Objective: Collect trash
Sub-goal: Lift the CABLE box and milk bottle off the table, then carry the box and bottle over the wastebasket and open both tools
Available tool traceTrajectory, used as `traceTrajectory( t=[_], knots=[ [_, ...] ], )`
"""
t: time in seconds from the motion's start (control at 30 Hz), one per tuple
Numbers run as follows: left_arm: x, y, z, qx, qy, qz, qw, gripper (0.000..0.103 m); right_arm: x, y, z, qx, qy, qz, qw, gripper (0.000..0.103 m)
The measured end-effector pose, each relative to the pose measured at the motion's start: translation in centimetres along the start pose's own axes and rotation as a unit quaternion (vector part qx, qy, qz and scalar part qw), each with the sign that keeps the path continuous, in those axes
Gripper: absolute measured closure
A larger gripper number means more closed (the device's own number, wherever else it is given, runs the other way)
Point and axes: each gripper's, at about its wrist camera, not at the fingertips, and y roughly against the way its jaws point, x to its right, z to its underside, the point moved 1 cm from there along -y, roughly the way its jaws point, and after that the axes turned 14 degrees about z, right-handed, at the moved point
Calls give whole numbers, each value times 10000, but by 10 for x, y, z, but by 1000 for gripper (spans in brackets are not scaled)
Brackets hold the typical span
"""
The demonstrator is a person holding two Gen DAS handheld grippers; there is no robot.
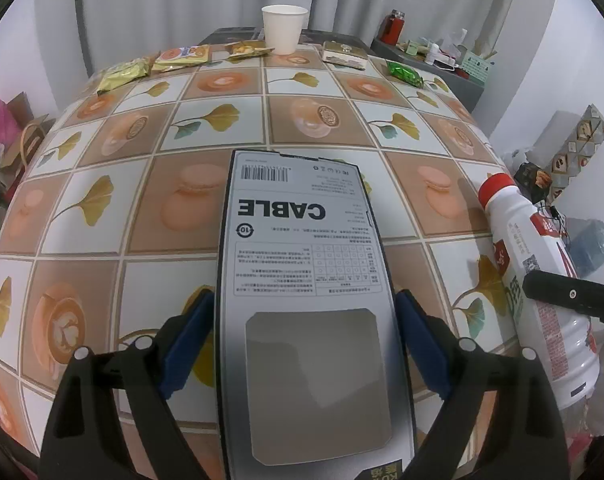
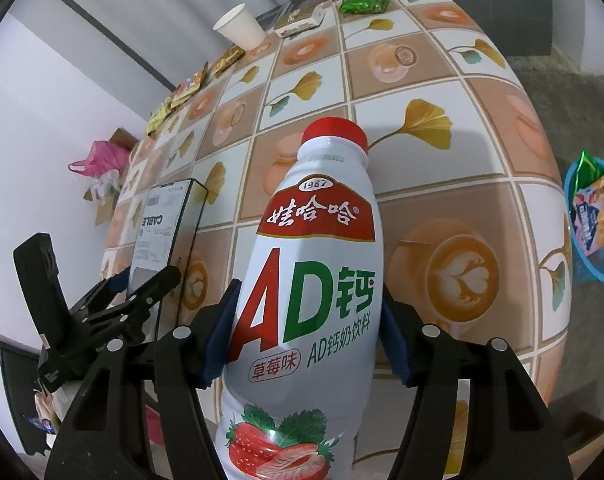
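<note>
Trash is held in both jaws, a cable box [image 1: 302, 280] clamped by the left gripper [image 1: 306, 336] and a bottle [image 2: 310, 280] by the right gripper [image 2: 308, 320] above the tabletop [image 1: 142, 200], so carrying to the blue bin [image 2: 594, 272] seems next.
</note>
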Motion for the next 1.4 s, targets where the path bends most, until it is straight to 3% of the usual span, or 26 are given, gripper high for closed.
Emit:
traceTrajectory(
  t=[1.4],
  knots=[
    [26, 24, 4, 276, -304, -283, 9988, 16, 14, 23, 9, 254, -307, -395, 9984, 45]
  ],
)
